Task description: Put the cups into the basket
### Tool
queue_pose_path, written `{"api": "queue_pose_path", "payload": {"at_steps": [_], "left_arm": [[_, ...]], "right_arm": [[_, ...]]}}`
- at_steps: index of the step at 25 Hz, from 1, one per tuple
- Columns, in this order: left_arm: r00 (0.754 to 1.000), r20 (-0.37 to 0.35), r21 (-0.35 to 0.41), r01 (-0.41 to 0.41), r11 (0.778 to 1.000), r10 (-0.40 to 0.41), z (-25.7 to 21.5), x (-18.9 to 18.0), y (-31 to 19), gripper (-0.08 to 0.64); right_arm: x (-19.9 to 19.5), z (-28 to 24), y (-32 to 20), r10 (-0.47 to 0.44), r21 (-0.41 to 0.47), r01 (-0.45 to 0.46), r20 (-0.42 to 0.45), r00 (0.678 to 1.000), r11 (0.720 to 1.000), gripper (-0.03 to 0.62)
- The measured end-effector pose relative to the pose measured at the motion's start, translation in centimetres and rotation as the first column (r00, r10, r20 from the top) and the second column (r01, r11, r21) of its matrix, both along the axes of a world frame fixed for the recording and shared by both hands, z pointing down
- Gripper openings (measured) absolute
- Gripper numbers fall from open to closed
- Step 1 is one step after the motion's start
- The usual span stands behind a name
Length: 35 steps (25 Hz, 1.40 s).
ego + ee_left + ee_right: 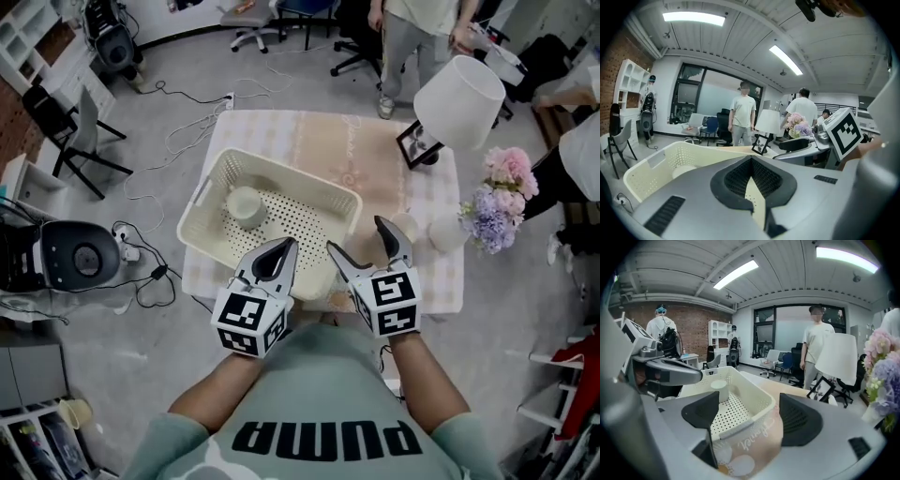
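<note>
Left gripper (283,247): jaws pressed together, nothing between them, hanging over the near rim of the basket (292,176). Right gripper (362,240): jaws spread, holding nothing; its own view looks between them at the basket's near right corner and the patterned cloth. The grippers are side by side at the table's (375,150) near edge, not touching. The basket is cream and perforated and sits on the near left part of the table, turned at an angle to its edges. 1 cup (247,205) stands upright inside the basket, toward its left end. 1 more cup (448,232) stands on the table near the right edge, outside the basket and to the right of the right gripper. Flowers (502,192) are just beyond that cup at the right edge. Far right corner: a small picture frame (415,145), with a lamp (459,101) beside it. A person (412,37) stands on the floor past the far edge.
</note>
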<state>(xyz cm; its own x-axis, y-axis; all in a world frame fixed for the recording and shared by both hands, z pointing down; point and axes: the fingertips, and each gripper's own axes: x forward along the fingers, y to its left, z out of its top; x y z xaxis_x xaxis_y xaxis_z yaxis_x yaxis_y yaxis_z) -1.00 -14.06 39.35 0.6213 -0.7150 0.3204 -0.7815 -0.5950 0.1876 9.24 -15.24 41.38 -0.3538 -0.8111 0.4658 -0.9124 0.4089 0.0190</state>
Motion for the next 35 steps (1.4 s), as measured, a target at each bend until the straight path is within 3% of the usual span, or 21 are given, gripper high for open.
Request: {"api": "queue_pose_path", "payload": {"at_steps": [6,14,23,35], "left_arm": [[0.998,-0.007,0.0,-0.061,0.998,0.061,0.1,4.4,1.2,0.005],[0.993,0.018,-0.016,-0.113,0.993,0.113,1.7,8.5,3.0,0.003],[0.989,0.052,-0.031,-0.139,0.99,0.141,2.8,10.8,3.7,0.003],[0.991,0.079,-0.01,-0.107,0.994,0.107,2.6,12.5,1.9,0.005]], "right_arm": [[5.6,0.6,1.8,0.085,0.005,-0.085,-0.019,0.996,0.996,0.399],[9.4,2.5,4.0,0.136,-0.007,-0.137,-0.02,0.99,0.991,0.399],[10.7,4.2,4.9,0.155,-0.03,-0.156,-0.021,0.988,0.987,0.399],[12.8,5.2,2.7,0.163,-0.032,-0.165,-0.049,0.985,0.986,0.399]]}}
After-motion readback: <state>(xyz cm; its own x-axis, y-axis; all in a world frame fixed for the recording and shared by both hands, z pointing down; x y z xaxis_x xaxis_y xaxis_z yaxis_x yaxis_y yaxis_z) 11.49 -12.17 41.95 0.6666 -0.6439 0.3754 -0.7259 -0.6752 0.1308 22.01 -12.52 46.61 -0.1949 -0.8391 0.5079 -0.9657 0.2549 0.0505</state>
